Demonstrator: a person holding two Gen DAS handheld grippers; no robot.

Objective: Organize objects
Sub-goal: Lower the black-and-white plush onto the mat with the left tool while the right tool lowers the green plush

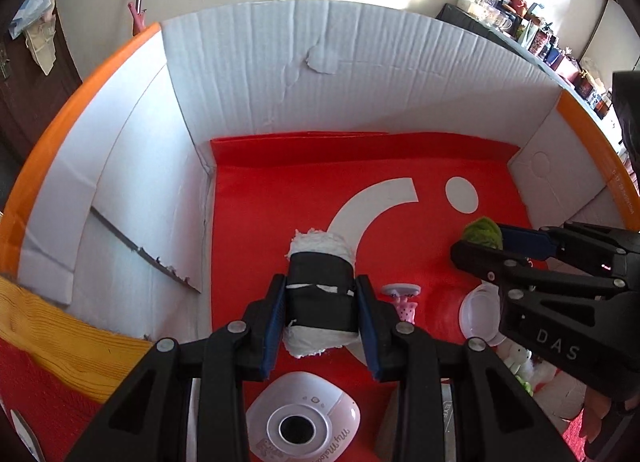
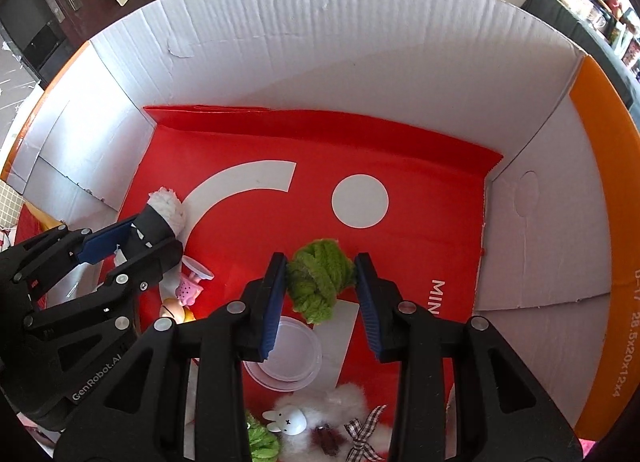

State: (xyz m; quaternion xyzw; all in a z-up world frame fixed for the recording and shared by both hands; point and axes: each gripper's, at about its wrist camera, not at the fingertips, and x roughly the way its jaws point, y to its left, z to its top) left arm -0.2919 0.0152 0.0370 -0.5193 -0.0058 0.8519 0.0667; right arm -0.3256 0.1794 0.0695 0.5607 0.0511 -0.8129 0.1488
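Observation:
My left gripper (image 1: 320,298) is shut on a white yarn skein with a black paper band (image 1: 320,298), held over the red floor of a white cardboard box (image 1: 280,74). It also shows in the right wrist view (image 2: 160,222) at the left. My right gripper (image 2: 321,282) is shut on a green yarn ball (image 2: 318,282) above the box floor (image 2: 400,242). In the left wrist view the right gripper (image 1: 480,240) holds the green ball (image 1: 482,230) at the right.
On the box floor lie a clear round lid (image 2: 288,350), a small pink figurine (image 2: 188,290), a white fluffy toy with a bunny face (image 2: 320,418), another green yarn ball (image 2: 260,442) and a pink-white device (image 1: 304,418). Yellow cloth (image 1: 52,338) lies left of the box.

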